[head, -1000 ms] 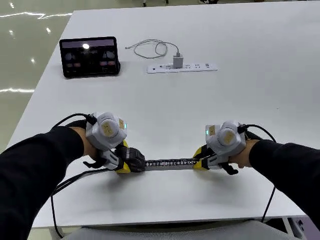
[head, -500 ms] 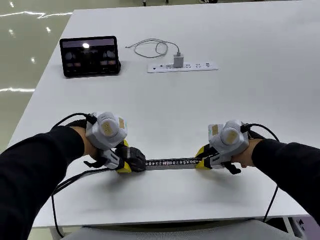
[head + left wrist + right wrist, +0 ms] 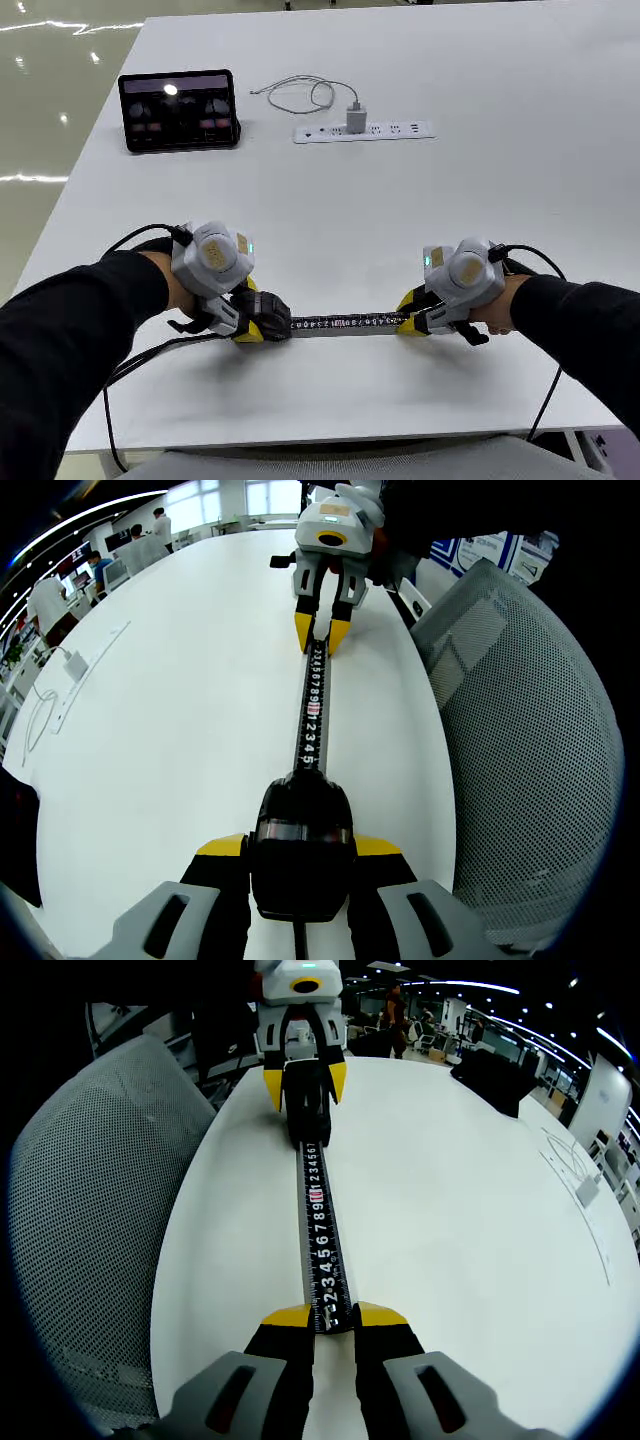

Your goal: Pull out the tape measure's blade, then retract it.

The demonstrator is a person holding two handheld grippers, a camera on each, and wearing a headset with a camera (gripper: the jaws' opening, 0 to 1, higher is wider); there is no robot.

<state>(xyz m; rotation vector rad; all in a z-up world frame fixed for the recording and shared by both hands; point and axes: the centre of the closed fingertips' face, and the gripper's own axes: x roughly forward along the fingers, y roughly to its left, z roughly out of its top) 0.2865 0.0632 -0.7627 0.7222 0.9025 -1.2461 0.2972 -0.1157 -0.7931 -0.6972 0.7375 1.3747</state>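
**Blade Extension: Keep the Pull in Line**

At near left, the left gripper (image 3: 250, 322) was clenched around the tape measure case (image 3: 300, 845), low over the table (image 3: 400, 200). The blade (image 3: 322, 1240) ran flat to the right, where the right gripper (image 3: 328, 1320) pinched its tip between 2 jaws. Recommended procedure: brace the case, pull straight along the blade without twisting, then guide the return slowly.

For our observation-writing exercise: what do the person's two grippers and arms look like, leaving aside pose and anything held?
The left gripper and the right gripper each have a rounded light-grey body with a tan patch on top, a small green light, dark jaws and yellow fingertips. A black cable trails from each. The person wears long black sleeves.
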